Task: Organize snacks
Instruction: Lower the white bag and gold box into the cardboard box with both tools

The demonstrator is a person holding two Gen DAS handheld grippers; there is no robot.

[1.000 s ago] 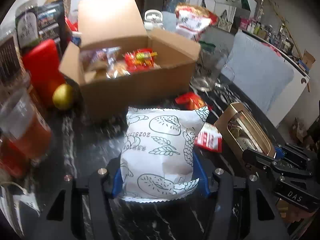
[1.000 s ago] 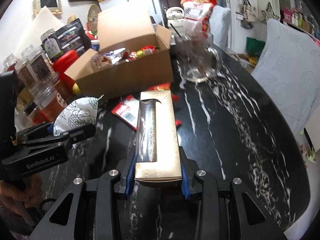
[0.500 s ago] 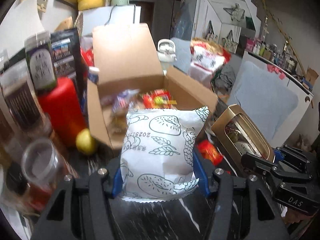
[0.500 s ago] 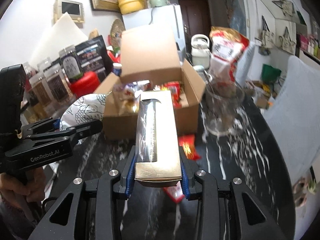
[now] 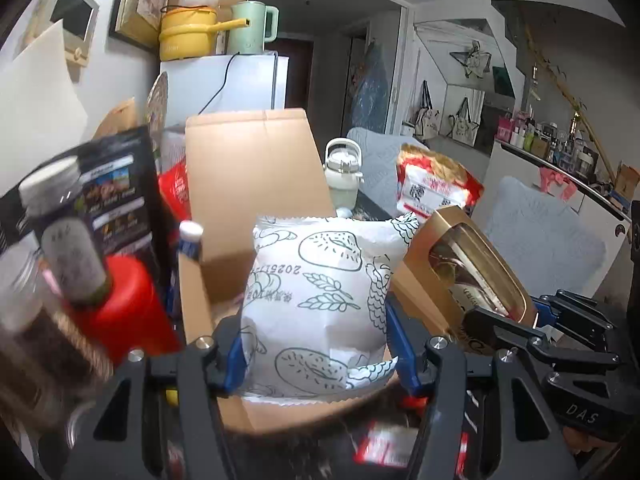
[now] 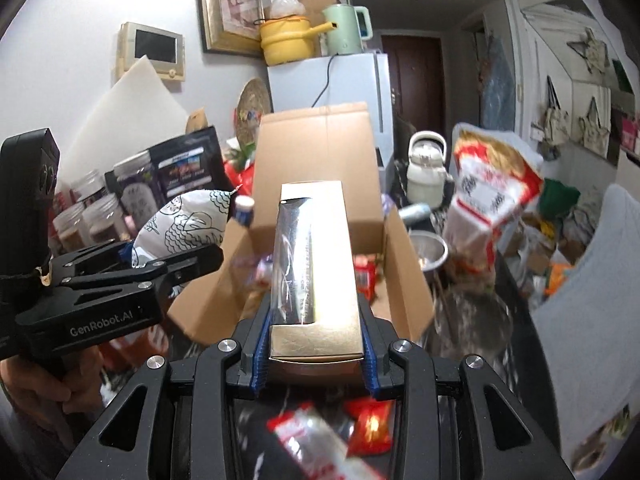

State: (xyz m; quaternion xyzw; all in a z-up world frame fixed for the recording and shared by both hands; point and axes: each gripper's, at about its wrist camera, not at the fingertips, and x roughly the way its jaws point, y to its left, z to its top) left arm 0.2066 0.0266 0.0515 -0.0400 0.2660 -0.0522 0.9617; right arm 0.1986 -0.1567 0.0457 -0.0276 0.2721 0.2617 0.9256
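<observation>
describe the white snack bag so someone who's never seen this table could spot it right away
Find the open cardboard box with its flap standing up. Just in front of it, the left gripper clamps a puffy white bag with green line drawings of bread and wheat; the gold windowed box beside it is rigid.

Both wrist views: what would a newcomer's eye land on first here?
The white snack bag with line-drawn bread, clamped in the left gripper, fills the left view's centre. In the right view, the gold window box sits pinched in the right gripper. Behind both stands the open cardboard box, its lid raised.
</observation>
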